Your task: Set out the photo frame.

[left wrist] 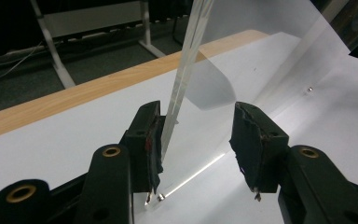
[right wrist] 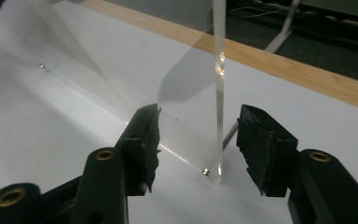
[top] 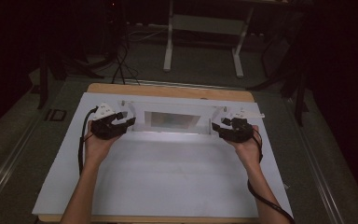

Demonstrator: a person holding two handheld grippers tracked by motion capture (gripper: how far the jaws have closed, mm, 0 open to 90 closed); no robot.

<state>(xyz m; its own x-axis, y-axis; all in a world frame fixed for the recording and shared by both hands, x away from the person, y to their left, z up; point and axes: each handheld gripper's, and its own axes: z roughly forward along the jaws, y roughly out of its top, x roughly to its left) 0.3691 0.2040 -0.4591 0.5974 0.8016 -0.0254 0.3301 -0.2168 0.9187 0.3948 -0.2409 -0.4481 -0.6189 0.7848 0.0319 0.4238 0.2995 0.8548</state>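
Dim room, dark from 9 through 3 o'clock. Light falls on the white worktop (top: 168,177); glare glints on the clear panel (top: 175,122). Near fingers (left wrist: 144,140) slightly soft.

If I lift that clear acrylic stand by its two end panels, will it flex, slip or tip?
Probably stiff: the clear acrylic stand has straight, flat end panels. Likely slippery, since the surfaces are glossy and show glare. The left gripper and right gripper each straddle a panel with jaws apart, so an uneven grip could tilt it. It may scratch or crack if dropped.
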